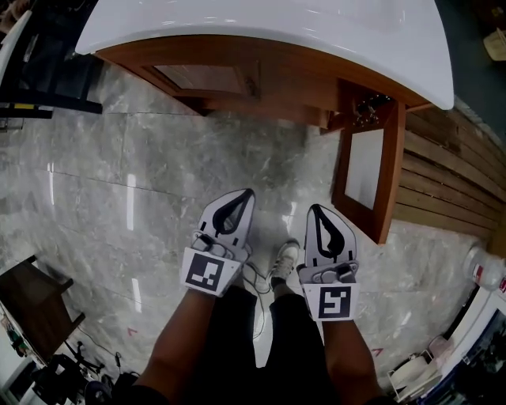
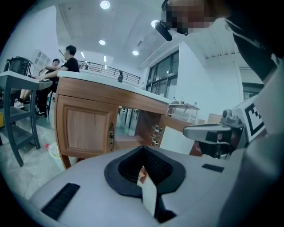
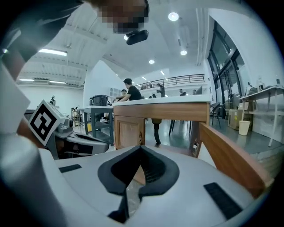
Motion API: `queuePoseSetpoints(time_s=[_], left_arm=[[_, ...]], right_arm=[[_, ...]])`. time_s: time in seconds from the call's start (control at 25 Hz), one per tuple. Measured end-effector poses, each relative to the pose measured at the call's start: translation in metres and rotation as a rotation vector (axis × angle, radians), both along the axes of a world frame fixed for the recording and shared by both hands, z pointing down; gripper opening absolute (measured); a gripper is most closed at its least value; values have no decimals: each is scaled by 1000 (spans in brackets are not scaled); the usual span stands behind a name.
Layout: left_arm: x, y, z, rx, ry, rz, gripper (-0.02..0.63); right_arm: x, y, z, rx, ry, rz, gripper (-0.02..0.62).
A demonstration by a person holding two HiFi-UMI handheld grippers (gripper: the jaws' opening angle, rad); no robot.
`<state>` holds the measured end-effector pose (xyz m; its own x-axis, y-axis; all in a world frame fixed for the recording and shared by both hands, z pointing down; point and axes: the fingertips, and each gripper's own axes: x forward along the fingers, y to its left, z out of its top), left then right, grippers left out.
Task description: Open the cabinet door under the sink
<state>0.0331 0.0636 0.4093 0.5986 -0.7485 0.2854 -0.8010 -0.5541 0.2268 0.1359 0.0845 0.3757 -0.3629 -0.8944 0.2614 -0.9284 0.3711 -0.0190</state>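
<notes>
Door (image 1: 368, 170) on the cabinet's (image 1: 261, 75) right side stands swung wide open, edge-on to the front, with its pale inner panel showing. The other door (image 1: 207, 77), on the cabinet's left side, is flat and closed under the white surface (image 1: 277, 24). Both hand-held grippers hang over the marble floor (image 1: 142, 182), well out from the cabinet front and close to the person's legs. The right hand-held gripper (image 1: 313, 208) is closed with nothing in it, apart from the open door, which lies ahead and to its right. The left hand-held gripper (image 1: 250, 192) also has its tips together and is empty, pointing toward the cabinet's middle.
</notes>
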Motion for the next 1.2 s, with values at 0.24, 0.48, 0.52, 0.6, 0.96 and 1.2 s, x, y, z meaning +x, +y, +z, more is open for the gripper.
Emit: queuePoseSetpoints(time_s=[0.24,0.48,0.52,0.6,0.96,1.2], left_arm=[[-33,-27,-14,26,8,7,23],[-65,-50,-18,26,8,29,23],[-69,-54,-21,33,16,32,23],[-78,-59,-26,41,23,46,23],[-100,-77,-21,38,23,27,23],[-104,-95,-8,17,8,-1,23]], right_arm=[[-47,-39,-3,-4,-27,-50,23],[-86,-67,2,18,-52,-139,45],[-91,-72,3,18,-53,-151,90],[-98,-81,5,19,-44,-160,123],[-113,-123,32,0,-13,-202,252],[-113,-166,57,-23,-23,-234,321]])
